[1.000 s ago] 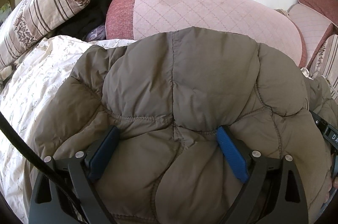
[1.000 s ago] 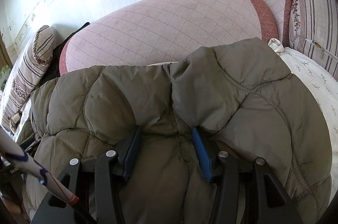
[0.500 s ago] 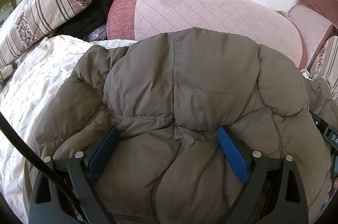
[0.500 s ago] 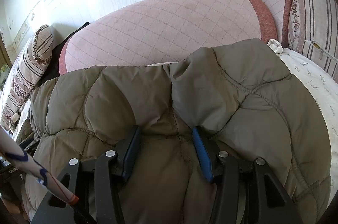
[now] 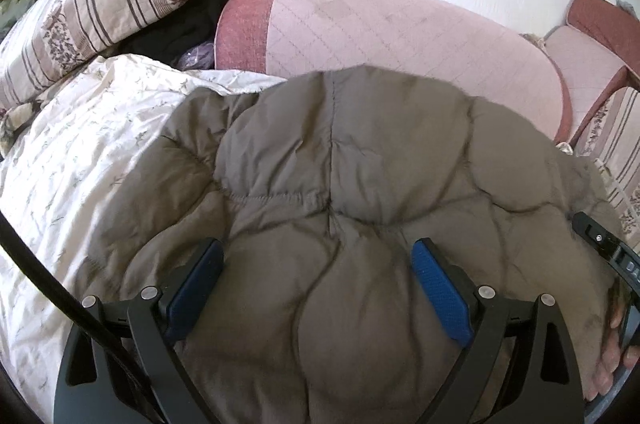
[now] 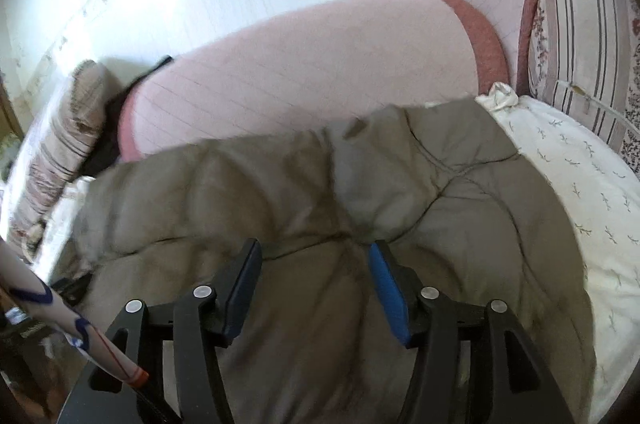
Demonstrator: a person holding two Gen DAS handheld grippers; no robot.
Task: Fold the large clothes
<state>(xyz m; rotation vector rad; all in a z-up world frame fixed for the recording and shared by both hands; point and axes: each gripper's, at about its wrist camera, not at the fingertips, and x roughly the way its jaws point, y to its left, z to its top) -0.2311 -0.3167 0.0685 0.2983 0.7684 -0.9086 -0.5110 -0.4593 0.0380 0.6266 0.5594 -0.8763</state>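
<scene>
A large olive-brown quilted puffer jacket (image 5: pixel 360 164) lies bunched on a bed with a cream floral quilt (image 5: pixel 80 160). My left gripper (image 5: pixel 318 264) has its blue-padded jaws wide around a thick fold of the jacket, which fills the gap between them. In the right wrist view the same jacket (image 6: pixel 400 184) fills the lower frame, and my right gripper (image 6: pixel 314 260) is closed on a narrower bunch of it. The right gripper's body shows at the left wrist view's right edge (image 5: pixel 608 252).
A long pink quilted bolster (image 5: pixel 400 28) lies just behind the jacket along the white wall. A striped pillow (image 5: pixel 92 16) and dark clothing (image 5: pixel 192 20) sit at the far left. A striped cushion (image 6: pixel 580 36) stands at the right. The quilt (image 6: pixel 580 176) extends right.
Both grippers have pulled back and down with the jacket; its far edge now sits lower against the bolster. The right wrist view is motion-blurred and has tilted.
</scene>
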